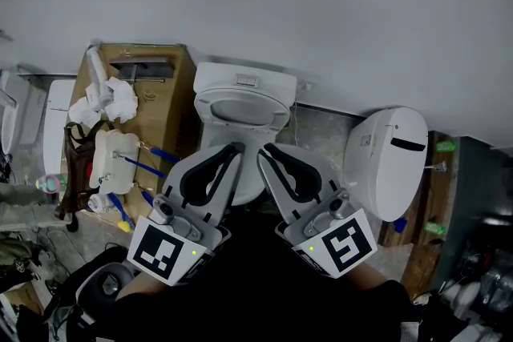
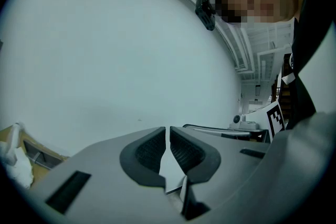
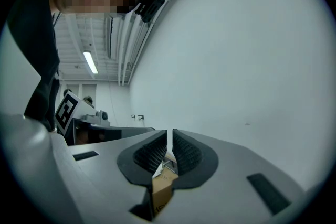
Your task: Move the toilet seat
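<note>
A white toilet (image 1: 243,84) stands against the wall in the head view, its oval seat (image 1: 240,114) lying down over the bowl. The seat's front is hidden behind my grippers. My left gripper (image 1: 237,146) and right gripper (image 1: 264,148) are held side by side just in front of the seat, above the bowl and pointing at the wall. Neither touches the toilet, as far as I can see. In the left gripper view the left gripper (image 2: 168,131) is shut with nothing between its pads. In the right gripper view the right gripper (image 3: 169,135) is shut and empty too.
A cardboard box (image 1: 160,104) with white parts and blue-handled tools stands left of the toilet. Another white toilet (image 1: 391,160) lies on wooden boards at the right. A further white fixture (image 1: 54,120) is at the far left. The white wall (image 1: 321,4) is close ahead.
</note>
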{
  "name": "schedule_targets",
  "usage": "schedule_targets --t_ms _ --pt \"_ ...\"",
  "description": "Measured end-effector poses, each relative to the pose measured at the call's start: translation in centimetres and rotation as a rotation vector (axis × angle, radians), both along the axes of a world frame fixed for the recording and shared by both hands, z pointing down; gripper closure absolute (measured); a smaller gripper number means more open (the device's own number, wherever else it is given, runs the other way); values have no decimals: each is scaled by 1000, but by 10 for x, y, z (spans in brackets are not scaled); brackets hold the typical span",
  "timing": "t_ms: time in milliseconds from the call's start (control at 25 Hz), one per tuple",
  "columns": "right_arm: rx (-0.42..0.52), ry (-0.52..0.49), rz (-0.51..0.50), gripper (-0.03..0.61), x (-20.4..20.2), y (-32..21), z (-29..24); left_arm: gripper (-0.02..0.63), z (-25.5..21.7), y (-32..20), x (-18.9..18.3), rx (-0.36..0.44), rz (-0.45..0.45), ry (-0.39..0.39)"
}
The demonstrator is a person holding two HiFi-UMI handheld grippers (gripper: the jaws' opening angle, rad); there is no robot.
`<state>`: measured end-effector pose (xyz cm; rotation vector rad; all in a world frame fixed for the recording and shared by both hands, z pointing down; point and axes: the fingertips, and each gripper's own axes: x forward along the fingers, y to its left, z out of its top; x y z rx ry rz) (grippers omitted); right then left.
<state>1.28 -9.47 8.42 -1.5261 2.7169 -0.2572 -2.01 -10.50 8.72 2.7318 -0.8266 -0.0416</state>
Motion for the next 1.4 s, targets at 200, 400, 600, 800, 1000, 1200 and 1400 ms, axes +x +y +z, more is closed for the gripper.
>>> schedule_targets --t_ms 200,400,600,800,1000,1200,1400 --pt "-2 -14 5 523 2 0 1 575 -1 1 3 13 3 -1" --pt "-6 -25 9 523 4 1 1 575 -5 1 5 18 5 2" --pt "-14 -31 2 525 2 -2 3 575 -5 -3 4 10 -2 9" --pt "-17 -28 -5 526 0 -4 5 575 -6 -6 4 18 3 18" --pt "-18 -30 -7 526 0 -7 5 575 4 -8 -1 -11 -7 -17" --pt "-17 -30 -4 526 -1 -9 3 575 6 -11 -5 -26 -15 -30" --pt "-19 -27 -4 526 -1 -11 3 575 2 -13 -4 -6 -9 -13"
